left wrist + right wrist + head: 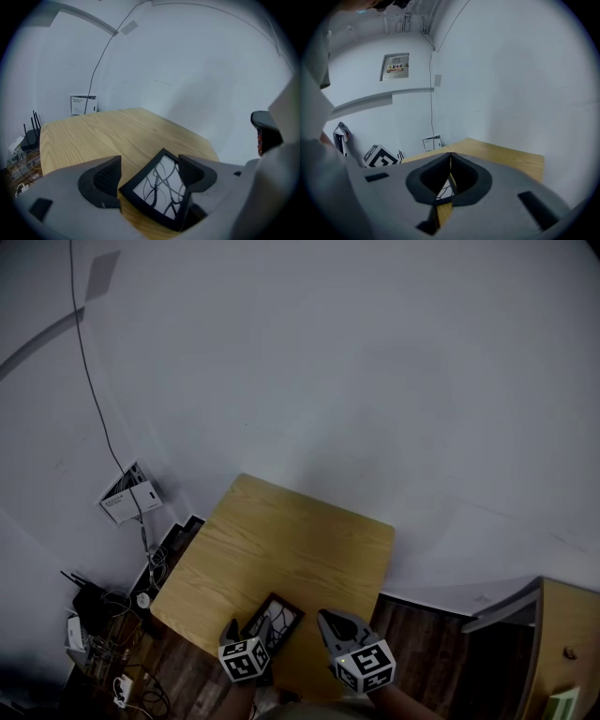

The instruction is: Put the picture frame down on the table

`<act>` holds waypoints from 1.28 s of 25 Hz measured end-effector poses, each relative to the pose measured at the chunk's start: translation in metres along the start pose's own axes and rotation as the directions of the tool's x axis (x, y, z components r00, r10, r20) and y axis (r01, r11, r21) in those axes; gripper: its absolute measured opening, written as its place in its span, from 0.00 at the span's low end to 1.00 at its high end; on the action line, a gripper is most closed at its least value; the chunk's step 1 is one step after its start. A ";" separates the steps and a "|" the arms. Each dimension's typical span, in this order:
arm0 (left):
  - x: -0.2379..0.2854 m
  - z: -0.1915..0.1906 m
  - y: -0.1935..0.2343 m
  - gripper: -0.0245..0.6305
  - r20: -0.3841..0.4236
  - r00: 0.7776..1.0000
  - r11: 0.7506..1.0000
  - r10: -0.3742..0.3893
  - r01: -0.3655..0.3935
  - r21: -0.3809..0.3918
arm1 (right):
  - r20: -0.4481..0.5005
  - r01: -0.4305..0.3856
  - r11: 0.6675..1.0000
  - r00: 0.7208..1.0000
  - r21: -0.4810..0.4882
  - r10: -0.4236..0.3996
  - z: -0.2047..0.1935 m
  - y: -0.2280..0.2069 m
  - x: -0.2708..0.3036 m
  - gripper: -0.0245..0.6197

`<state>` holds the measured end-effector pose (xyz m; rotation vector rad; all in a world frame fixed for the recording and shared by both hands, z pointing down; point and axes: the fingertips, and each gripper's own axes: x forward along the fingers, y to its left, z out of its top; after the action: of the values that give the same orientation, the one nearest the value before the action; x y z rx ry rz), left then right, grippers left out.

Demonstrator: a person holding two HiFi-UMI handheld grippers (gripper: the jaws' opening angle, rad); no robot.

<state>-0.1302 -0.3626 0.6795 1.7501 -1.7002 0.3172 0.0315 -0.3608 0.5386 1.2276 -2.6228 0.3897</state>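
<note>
Picture frame appears flat on table, dead ahead between left gripper's wide-spread jaws, not pinched. Long side runs forward, slanting right. Left is nearer. Right gripper alongside, jaws together, empty.

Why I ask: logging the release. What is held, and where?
Nothing: the picture frame lies on the table between the left gripper's open jaws; right gripper shut, empty.

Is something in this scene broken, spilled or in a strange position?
Nothing looks spilled or broken. The picture frame lies face up on the table, near its front edge, inside the open left claw.
</note>
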 end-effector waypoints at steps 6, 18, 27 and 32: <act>-0.013 0.005 -0.010 0.57 0.021 0.998 0.998 -0.053 0.053 0.016 | 0.007 0.006 1.000 1.000 -0.001 -0.006 -0.001 0.007 -0.007 0.04; -0.077 0.026 -0.011 0.11 0.168 0.983 0.996 -0.067 0.056 0.073 | 0.031 0.018 1.000 0.999 0.002 -0.018 -0.005 0.047 -0.034 0.04; -0.136 0.012 -0.010 0.05 0.188 0.972 0.989 -0.138 0.126 0.073 | 0.047 0.046 0.999 0.998 0.029 -0.047 -0.024 0.092 -0.067 0.04; -0.170 -0.004 -0.008 0.04 0.171 0.969 0.982 -0.176 0.160 0.103 | 0.042 0.067 0.996 0.997 0.060 -0.070 -0.040 0.118 -0.091 0.04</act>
<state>-0.1424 -0.2260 0.5786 2.0263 -1.6680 0.1649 0.0005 -0.2100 0.5319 1.3559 -2.6149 0.4348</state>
